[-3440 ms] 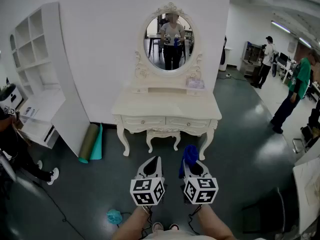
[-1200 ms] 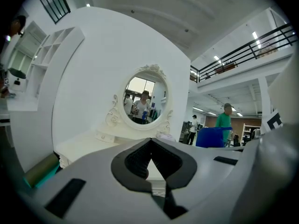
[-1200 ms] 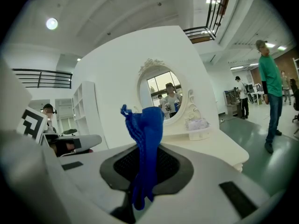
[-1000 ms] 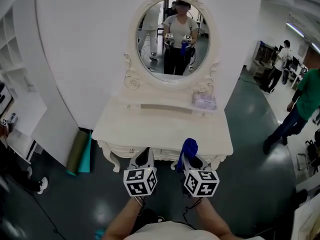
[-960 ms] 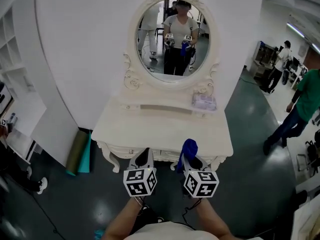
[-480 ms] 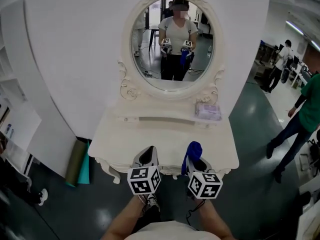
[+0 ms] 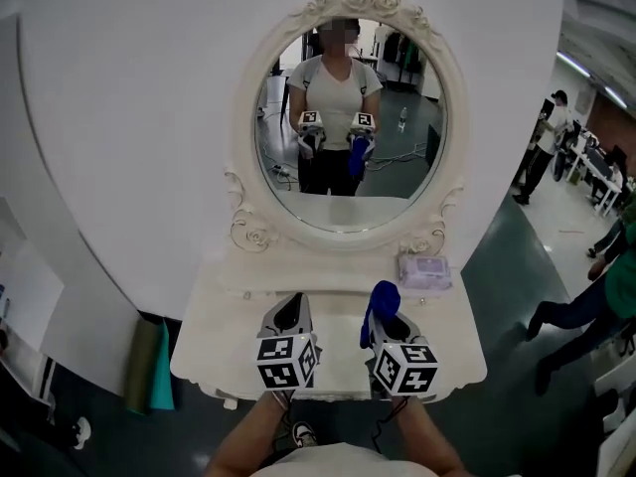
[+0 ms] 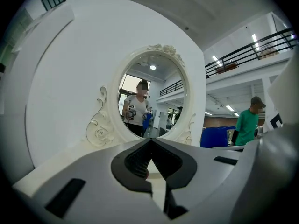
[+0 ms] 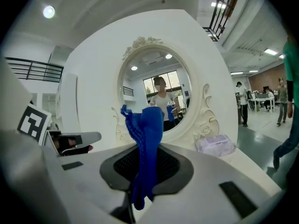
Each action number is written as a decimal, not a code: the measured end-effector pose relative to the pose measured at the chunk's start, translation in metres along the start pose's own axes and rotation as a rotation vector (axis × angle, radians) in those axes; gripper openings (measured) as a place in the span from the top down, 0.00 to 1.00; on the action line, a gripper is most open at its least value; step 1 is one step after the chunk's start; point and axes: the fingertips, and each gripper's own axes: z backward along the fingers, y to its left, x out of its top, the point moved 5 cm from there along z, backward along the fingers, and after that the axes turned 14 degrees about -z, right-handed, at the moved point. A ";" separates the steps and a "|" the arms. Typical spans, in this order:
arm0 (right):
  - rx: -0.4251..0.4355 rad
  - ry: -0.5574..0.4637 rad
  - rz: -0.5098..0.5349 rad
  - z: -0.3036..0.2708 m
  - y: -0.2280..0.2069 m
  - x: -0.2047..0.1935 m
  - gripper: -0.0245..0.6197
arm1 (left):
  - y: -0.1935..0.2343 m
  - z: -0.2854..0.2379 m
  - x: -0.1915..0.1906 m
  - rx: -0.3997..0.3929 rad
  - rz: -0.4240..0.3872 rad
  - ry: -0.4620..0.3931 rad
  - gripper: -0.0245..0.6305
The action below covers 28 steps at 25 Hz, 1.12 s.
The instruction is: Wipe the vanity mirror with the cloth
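In the head view we hold the left gripper (image 7: 288,308) and the right gripper (image 7: 387,313) side by side over the front of the white desk (image 7: 214,318), facing the oval vanity mirror (image 7: 383,157) upright at its back. The blue cloth (image 7: 379,304) sticks up from the right gripper, apart from the glass. In the left gripper view our jaws meet with nothing between them. In the right gripper view our jaws clamp the cloth, its bunched end rising above them.

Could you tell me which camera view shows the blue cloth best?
The right gripper view: the cloth sits central, pinched in the right gripper. The head view shows a tuft; the left gripper view only its reflection in the mirror.
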 end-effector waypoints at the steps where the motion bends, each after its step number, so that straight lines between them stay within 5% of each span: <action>1: -0.003 0.000 0.001 -0.012 0.002 0.003 0.86 | 0.007 -0.009 0.003 -0.004 -0.008 -0.005 0.96; 12: -0.030 0.046 0.052 -0.088 0.006 0.018 0.86 | 0.059 -0.075 0.010 -0.007 -0.009 -0.002 0.96; 20: 0.046 0.048 0.094 -0.120 0.009 0.049 0.86 | 0.061 -0.095 0.024 0.001 -0.039 0.006 0.96; 28: 0.204 0.001 0.434 -0.148 0.073 0.150 0.86 | 0.085 -0.118 0.114 0.030 -0.134 -0.110 0.96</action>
